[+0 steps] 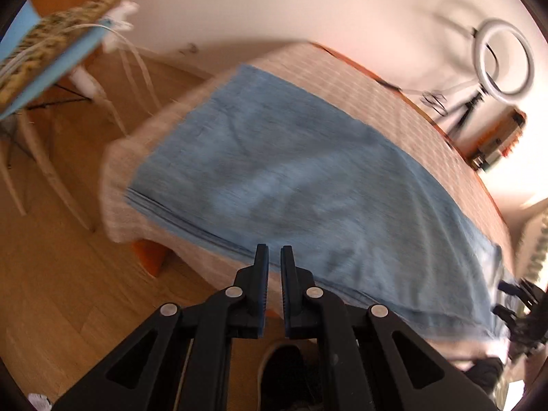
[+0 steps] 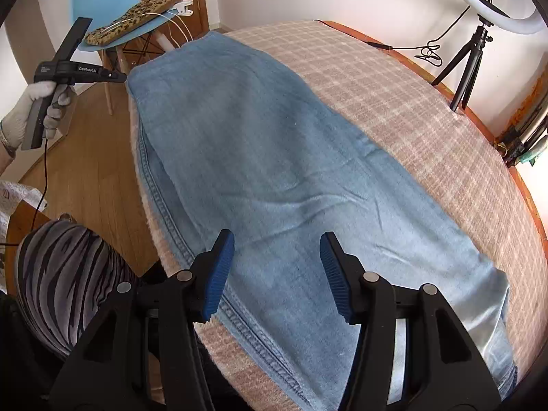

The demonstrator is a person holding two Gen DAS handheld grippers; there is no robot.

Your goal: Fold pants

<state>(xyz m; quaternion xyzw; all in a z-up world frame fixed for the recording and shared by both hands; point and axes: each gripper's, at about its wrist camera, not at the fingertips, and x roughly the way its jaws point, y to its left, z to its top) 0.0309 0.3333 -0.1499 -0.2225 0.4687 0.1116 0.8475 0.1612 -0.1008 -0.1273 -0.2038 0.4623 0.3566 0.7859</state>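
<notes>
Right tool (image 2: 277, 274) agape over jeans (image 2: 274, 171); left tool (image 1: 274, 267) seemingly near-closed, empty, off table edge (image 1: 116, 205)

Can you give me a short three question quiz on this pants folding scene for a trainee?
1. True or false: the right gripper is clamped on the jeans.
2. What lies under the jeans? A) bare wood B) checked tablecloth C) blue chair seat
3. What stands at the table's far right corner?

Key:
1. False; its jaws stand wide apart above the denim.
2. B.
3. A ring light on a tripod.
</notes>
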